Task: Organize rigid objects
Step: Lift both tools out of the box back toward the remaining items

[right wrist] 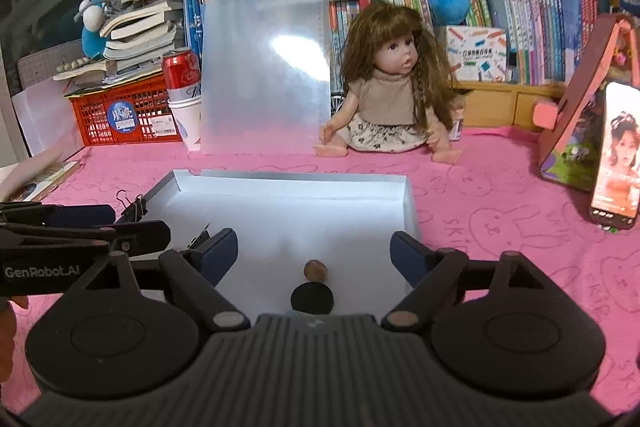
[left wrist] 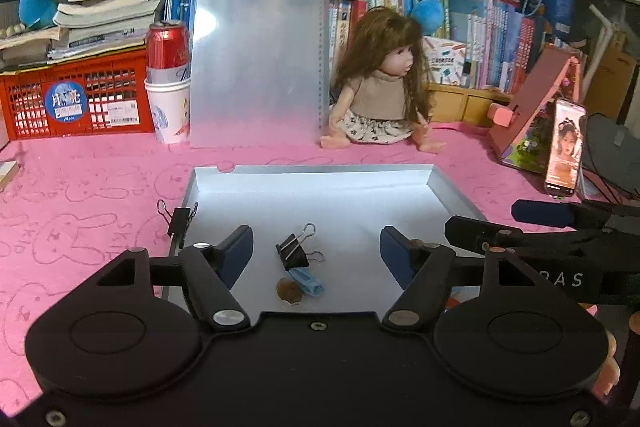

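Left wrist: pink rabbit-print cloth (left wrist: 80,187), bookshelves (left wrist: 480,35) behind; both hand-held grippers (left wrist: 316,251) (right wrist: 312,253) apart, empty.

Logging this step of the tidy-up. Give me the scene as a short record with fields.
surface: pink rabbit-print cloth
container: shallow white tray
inside tray: black binder clip, blue item, brown round item, black disc
on tray's left rim: second binder clip
left gripper: jaws open, nothing between them
right gripper: jaws open, nothing between them
behind tray: translucent clipboard, doll, red can in a paper cup
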A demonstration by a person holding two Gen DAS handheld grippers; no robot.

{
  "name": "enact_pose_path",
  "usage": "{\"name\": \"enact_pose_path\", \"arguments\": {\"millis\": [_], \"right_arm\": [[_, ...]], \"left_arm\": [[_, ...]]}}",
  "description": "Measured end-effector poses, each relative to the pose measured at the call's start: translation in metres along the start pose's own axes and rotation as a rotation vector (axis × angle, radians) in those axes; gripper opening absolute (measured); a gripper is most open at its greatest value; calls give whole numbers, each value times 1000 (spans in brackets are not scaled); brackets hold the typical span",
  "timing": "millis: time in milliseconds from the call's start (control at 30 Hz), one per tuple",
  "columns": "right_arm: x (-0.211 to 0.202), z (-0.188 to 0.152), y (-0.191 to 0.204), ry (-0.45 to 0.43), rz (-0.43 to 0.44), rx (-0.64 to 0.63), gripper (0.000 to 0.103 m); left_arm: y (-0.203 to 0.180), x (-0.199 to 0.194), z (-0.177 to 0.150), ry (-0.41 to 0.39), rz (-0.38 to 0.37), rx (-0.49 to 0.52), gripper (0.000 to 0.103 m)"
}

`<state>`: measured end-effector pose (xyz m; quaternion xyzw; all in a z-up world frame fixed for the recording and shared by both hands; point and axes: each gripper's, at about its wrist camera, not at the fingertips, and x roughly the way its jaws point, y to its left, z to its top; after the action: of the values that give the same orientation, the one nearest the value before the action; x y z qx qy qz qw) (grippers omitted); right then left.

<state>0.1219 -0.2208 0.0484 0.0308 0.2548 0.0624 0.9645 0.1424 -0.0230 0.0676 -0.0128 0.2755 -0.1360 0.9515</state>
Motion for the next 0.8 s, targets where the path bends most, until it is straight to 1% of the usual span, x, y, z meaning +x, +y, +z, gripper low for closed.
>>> {"name": "enact_pose_path", "arguments": {"millis": [133, 367, 467, 600, 800], "right_arm": [[-14, -4, -2, -17, 6, -5, 95], [-35, -14, -4, -49, 7, -8, 99], [-43, -20, -3, -60, 0, -22, 101], [-53, -30, -1, -76, -25, -44, 102], [-63, -54, 3, -95, -94, -49, 103]], "left_arm": [[-3, -14, -6, -10, -10, -2, 74], [-9, -38, -23, -44, -14, 24, 75], [-12, -46, -30, -47, -15, 30, 75], [-12, -59, -43, -56, -18, 36, 76], [-15, -70, -64, -48, -4, 57, 77]]}}
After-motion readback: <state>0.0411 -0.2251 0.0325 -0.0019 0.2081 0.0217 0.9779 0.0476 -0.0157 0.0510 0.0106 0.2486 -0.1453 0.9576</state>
